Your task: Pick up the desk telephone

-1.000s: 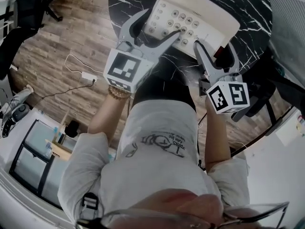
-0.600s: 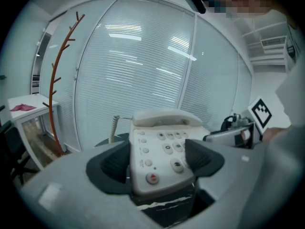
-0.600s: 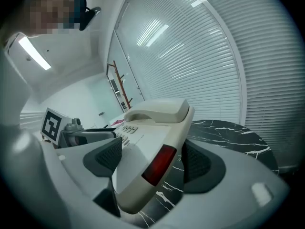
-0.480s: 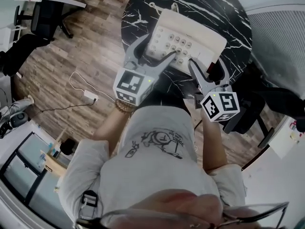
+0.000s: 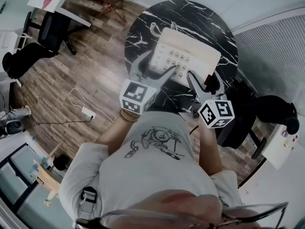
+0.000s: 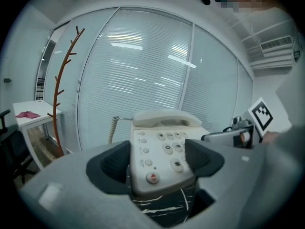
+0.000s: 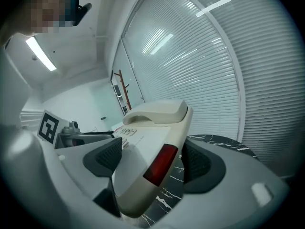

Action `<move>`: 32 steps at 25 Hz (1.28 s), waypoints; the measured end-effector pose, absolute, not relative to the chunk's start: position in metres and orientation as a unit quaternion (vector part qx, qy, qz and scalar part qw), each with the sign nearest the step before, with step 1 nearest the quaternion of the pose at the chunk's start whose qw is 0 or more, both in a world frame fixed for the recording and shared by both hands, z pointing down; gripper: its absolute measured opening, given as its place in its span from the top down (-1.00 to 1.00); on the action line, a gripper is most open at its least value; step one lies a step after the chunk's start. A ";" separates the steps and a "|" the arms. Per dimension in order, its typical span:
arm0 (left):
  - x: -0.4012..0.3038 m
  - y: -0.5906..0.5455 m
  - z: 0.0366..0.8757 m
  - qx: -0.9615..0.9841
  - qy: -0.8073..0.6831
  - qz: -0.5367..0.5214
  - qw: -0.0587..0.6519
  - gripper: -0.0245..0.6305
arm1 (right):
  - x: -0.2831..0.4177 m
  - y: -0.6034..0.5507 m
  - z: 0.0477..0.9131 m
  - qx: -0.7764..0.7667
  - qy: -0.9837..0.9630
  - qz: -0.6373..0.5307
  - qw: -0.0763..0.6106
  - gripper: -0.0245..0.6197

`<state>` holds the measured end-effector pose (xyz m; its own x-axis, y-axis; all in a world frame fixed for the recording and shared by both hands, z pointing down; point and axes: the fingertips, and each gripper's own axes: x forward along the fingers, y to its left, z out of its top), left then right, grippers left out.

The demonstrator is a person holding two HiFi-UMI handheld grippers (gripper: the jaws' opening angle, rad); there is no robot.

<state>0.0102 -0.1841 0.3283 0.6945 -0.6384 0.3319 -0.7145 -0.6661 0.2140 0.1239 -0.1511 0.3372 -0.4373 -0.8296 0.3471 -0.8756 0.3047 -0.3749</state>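
Note:
The beige desk telephone (image 5: 190,56), handset on its cradle, hangs over the round black marble table (image 5: 224,37), held between both grippers. My left gripper (image 5: 159,63) is shut on its near left corner, pads on either side of the keypad end (image 6: 162,147). My right gripper (image 5: 202,80) is shut on the near right corner. In the right gripper view the telephone (image 7: 152,142) tilts between the dark pads, its red panel facing me. The marble top shows below the telephone in both gripper views. A coiled cord (image 6: 112,128) hangs from its far left.
Wood floor surrounds the table. Office chairs (image 5: 47,32) stand at the left and a black chair (image 5: 248,113) at the right. A white power strip with its cable (image 5: 87,112) lies on the floor. A brown coat stand (image 6: 62,89) rises before the blinds.
Both grippers have risen together with the telephone still clamped between them. The table and floor now look smaller and farther away in the head view.

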 end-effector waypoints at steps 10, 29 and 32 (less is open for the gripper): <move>0.013 -0.174 0.277 0.908 -0.379 0.100 0.149 -0.19 | 0.127 -0.145 0.285 0.537 -0.810 0.234 0.024 -0.28; 0.013 -0.161 0.240 0.907 -0.388 0.091 0.133 -0.18 | 0.127 -0.134 0.251 0.541 -0.813 0.217 0.007 -0.29; 0.012 -0.161 0.241 0.907 -0.389 0.092 0.134 -0.18 | 0.125 -0.134 0.252 0.540 -0.813 0.219 0.008 -0.29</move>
